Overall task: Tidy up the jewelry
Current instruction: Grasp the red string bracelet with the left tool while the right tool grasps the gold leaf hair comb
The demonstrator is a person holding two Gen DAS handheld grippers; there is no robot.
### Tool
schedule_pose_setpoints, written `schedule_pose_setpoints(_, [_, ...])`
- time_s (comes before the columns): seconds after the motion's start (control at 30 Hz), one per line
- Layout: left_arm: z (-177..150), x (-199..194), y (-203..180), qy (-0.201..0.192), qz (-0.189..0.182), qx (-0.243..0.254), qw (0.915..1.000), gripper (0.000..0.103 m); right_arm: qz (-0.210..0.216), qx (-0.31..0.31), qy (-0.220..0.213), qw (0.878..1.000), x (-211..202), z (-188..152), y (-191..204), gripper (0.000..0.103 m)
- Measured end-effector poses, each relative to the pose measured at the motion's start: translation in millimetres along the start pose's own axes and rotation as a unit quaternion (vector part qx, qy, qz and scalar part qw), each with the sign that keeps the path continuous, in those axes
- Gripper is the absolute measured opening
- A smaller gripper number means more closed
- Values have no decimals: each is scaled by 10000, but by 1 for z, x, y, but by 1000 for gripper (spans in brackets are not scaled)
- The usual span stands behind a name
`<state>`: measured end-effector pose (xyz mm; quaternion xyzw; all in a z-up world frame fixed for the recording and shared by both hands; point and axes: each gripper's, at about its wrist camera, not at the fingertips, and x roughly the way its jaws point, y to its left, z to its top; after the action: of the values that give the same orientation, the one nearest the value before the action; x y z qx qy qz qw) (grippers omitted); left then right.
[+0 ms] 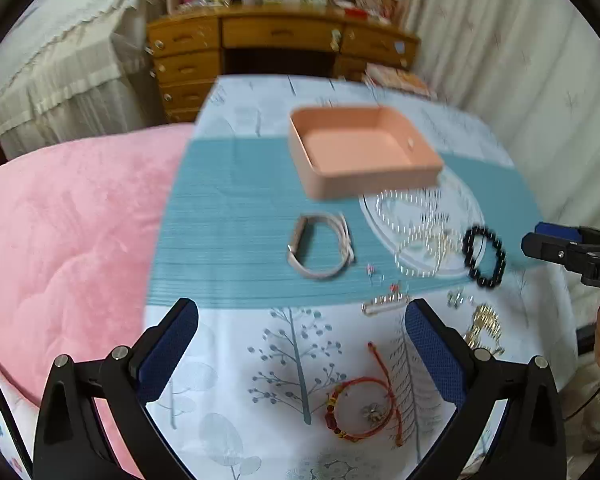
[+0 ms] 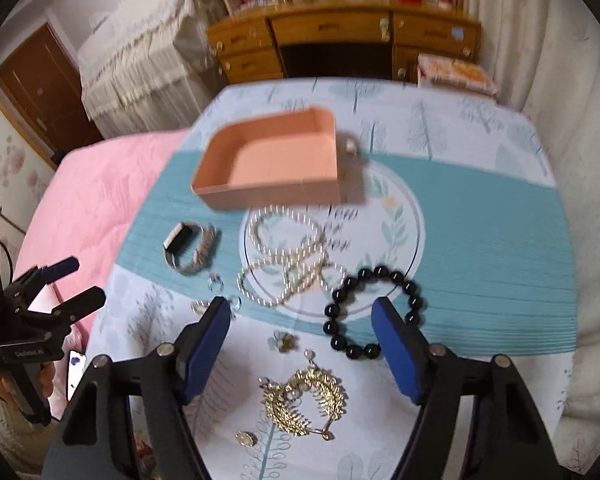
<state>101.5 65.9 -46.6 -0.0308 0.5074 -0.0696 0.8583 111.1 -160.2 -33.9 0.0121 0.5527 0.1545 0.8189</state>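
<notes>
An empty peach tray (image 1: 320,174) (image 2: 260,196) stands on the patterned tablecloth. In front of it lie a watch (image 1: 320,246) (image 2: 190,250), a pearl necklace (image 1: 414,236) (image 2: 288,264) and a black bead bracelet (image 1: 484,256) (image 2: 374,312). Nearer lie a red cord bracelet (image 1: 364,404), a gold leaf brooch (image 2: 304,404) (image 1: 484,326), a bar clip (image 1: 384,304) and small earrings (image 2: 284,340). My left gripper (image 1: 300,344) is open and empty above the red bracelet. My right gripper (image 2: 302,344) is open and empty above the brooch; it shows at the right edge of the left wrist view (image 1: 540,244).
A pink quilt (image 1: 68,248) lies left of the table. A wooden desk (image 1: 280,48) stands behind, with a draped cabinet (image 2: 140,56) at its left and a white curtain (image 1: 500,60) at the right. A phone (image 2: 76,368) lies at the table's left edge.
</notes>
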Motion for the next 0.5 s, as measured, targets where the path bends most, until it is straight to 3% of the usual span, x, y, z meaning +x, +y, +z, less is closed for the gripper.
schedule_pose_setpoints(0.13, [-9, 22, -3, 311, -283, 26, 9991, 102, 181, -121, 260, 9994, 15, -8, -5, 71])
schedule_pose_setpoints(0.2, [-15, 29, -5, 441, -296, 85, 9986, 95, 188, -170, 350, 9991, 23, -12, -9, 70])
schedule_pose_setpoints(0.33, [-32, 38, -4, 736, -544, 107, 9957, 92, 278, -117, 596, 9978, 35, -23, -17, 61])
schedule_pose_setpoints(0.43, [-46, 40, -6, 881, -572, 205, 9943, 83, 346, -108, 761, 9964, 43, -33, -19, 55])
schedule_pose_setpoints(0.5, [-53, 43, -4, 1007, -602, 196, 9929, 71, 465, -48, 866, 9951, 47, -40, -20, 52])
